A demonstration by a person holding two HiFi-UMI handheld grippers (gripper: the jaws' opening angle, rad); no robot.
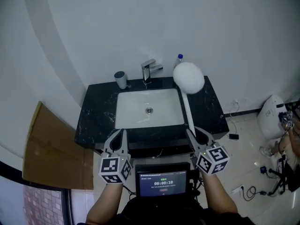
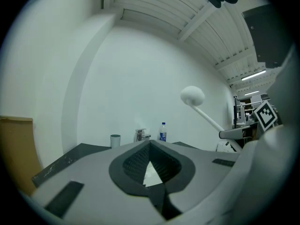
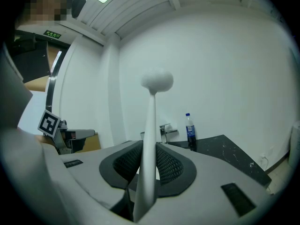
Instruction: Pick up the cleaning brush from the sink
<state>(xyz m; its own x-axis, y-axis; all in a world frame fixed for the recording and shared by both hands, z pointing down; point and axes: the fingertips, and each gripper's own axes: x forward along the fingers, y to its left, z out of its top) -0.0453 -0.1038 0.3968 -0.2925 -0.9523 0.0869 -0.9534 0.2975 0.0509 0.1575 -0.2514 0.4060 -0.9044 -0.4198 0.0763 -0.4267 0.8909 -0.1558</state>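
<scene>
My right claw [image 3: 149, 146] grips the cleaning brush [image 1: 186, 102] by its handle — white head up over the far right corner of the sink [image 1: 136, 111]. My left claw [image 1: 123, 132], near left, is closed, empty.

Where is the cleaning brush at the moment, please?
Head view, right side: the cleaning brush is held in the right gripper, its white head raised over the counter near the water bottle.

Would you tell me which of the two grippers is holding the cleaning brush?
The right gripper: its jaws clamp the white cleaning brush by its handle. The left gripper is shut on nothing.
</scene>
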